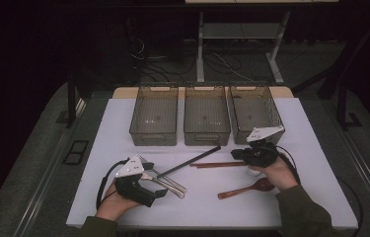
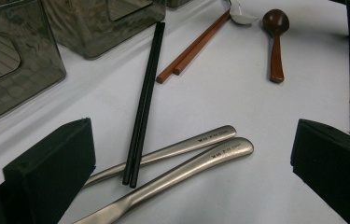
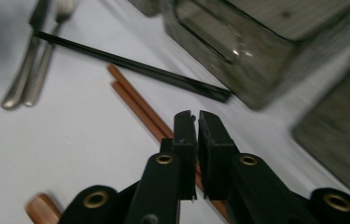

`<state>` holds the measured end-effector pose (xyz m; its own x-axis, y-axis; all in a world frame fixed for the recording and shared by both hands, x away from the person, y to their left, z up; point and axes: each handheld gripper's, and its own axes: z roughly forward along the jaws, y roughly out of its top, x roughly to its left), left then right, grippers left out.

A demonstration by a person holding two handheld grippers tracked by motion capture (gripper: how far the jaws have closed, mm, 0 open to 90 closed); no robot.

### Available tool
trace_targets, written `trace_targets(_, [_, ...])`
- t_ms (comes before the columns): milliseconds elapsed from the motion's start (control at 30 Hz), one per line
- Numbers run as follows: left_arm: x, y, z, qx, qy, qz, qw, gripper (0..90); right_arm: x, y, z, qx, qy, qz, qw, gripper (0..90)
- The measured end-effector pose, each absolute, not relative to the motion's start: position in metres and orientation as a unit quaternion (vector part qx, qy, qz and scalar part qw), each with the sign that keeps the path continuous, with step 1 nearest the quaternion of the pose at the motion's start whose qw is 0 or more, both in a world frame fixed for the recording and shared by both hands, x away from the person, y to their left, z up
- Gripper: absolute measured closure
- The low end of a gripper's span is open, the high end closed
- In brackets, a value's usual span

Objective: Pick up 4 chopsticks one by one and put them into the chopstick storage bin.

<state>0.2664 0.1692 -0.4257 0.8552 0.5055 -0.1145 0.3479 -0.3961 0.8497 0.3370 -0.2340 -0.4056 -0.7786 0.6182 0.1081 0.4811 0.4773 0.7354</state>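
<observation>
The work in hand is sorting cutlery from the white table (image 1: pixel 98 148) into the three grey bins (image 1: pixel 205 121) ranked along its far edge.

**Right gripper.** The right gripper (image 3: pixel 197 122) hangs over the brown chopsticks (image 3: pixel 135 103), which pass directly beneath its jaws. The jaws stand almost fully closed, only a thin slit between the pads, and nothing is gripped in them. In the high view the right gripper (image 1: pixel 238 155) sits at the right-hand end of the brown chopsticks (image 1: pixel 217 164), just in front of the rightmost bin.

**Governing relation.** The pair lies side by side, flat on the table, its long axis roughly parallel to the near edge and tilted slightly. In the right gripper view this axis runs diagonally under the jaws, from upper left to lower right. The jaws must open and straddle the pair across that axis. The right hand is clearly the nearer one.

**Left gripper.** The left gripper (image 2: pixel 191 163) rests toward the near left corner with jaws wide apart and empty. Between them lie two steel handles (image 2: pixel 200 149), with the near end of the black chopsticks (image 2: pixel 144 93) resting on one.

**Other items.** A wooden spoon (image 1: pixel 246 188) lies near the right hand (image 1: pixel 276 173), bowl toward the right edge.
</observation>
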Motion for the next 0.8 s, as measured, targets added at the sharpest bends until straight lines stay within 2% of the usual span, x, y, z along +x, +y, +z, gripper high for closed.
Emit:
trace_targets(67, [0.266,0.169,-0.426,0.831,0.257,0.081,0.486,0.0,0.338,-0.250,-0.408,0.332,0.857,0.383,0.091,89.7])
trace_targets(367, [0.266,0.168,-0.426,0.832,0.257,0.082,0.485,0.0,0.344,-0.288,-0.424,0.375,0.857,0.335,0.114,89.9])
trace_targets(800, [0.267,0.169,-0.426,0.833,0.256,0.081,0.483,0.0,0.345,-0.287,-0.436,0.374,0.869,0.302,0.118,89.9])
